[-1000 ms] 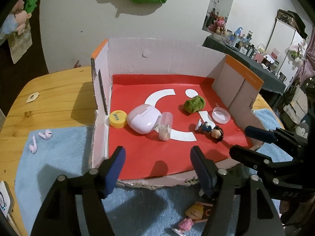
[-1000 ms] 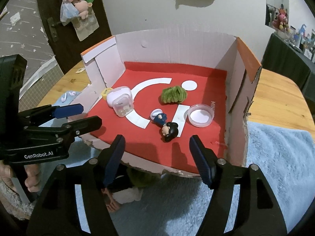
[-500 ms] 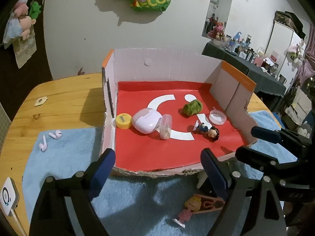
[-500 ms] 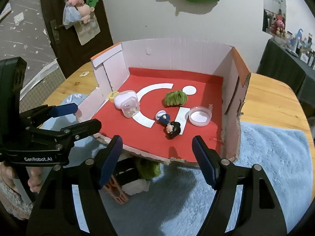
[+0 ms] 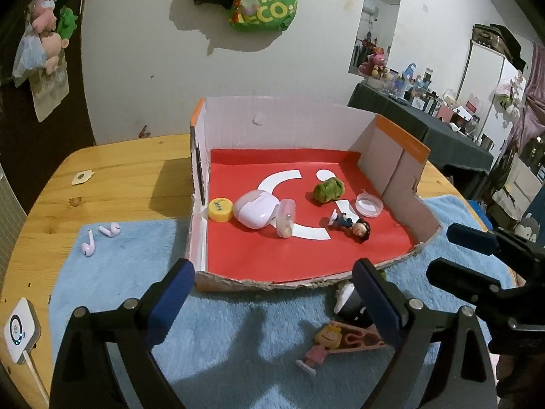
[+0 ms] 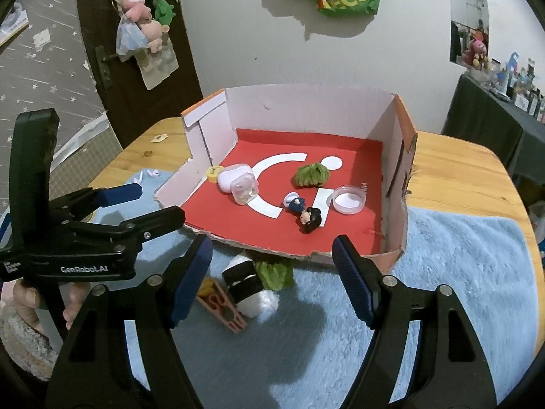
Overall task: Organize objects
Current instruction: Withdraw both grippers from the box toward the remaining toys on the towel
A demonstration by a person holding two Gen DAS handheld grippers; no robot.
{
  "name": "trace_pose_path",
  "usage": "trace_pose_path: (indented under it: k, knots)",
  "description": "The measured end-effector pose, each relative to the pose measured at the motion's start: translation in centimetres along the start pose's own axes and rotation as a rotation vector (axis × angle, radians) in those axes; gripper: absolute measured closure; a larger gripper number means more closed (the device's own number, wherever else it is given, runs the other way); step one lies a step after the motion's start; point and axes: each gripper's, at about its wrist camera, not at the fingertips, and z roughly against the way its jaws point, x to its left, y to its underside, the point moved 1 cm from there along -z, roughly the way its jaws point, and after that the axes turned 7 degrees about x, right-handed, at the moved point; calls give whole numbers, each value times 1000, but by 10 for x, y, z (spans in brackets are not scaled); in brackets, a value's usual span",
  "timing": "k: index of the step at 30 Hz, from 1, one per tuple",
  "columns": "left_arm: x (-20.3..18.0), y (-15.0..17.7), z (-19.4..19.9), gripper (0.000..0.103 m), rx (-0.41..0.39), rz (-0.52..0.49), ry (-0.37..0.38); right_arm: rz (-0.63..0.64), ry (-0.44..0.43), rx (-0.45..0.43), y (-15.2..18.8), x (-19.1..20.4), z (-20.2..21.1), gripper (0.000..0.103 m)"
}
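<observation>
A cardboard box [image 5: 391,143] [image 6: 402,184] with a red floor holds a yellow cap [image 5: 220,209], a pink earbud case [image 5: 255,209] [image 6: 233,177], a clear capsule [image 5: 285,218], a green plush [image 5: 328,189] [image 6: 311,175], a clear lid [image 5: 369,205] [image 6: 347,199] and a dark-haired figurine [image 5: 351,225] [image 6: 305,213]. In front of the box on the blue mat lie a blonde figurine [image 5: 323,344], a black-and-white toy [image 6: 247,284] and a green piece [image 6: 274,272]. My left gripper [image 5: 272,293] and right gripper [image 6: 272,272] are open and empty above the mat.
Two pink earbuds [image 5: 100,237] lie on the blue mat [image 5: 112,272] at the left. A white device [image 5: 20,330] sits at the table's left edge. The wooden table [image 5: 119,177] extends behind and beside the box. A wall stands behind.
Both grippers have pulled back and up from the box, so more of the mat and the toys in front of the box show. Both stay open.
</observation>
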Motion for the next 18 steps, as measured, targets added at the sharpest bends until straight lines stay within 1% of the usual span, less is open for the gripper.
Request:
trace_pose_path:
  k: [2, 8, 18]
  knots:
    - [-3, 2, 3, 5, -6, -5, -3, -1, -2, -5, 2, 1, 3, 31]
    - [-8, 8, 10, 5, -14, -18, 0, -7, -3, -13, 10, 3, 10, 31]
    - [-12, 20, 13, 5, -1, -29, 3, -24, 1, -15, 27, 0, 16, 31]
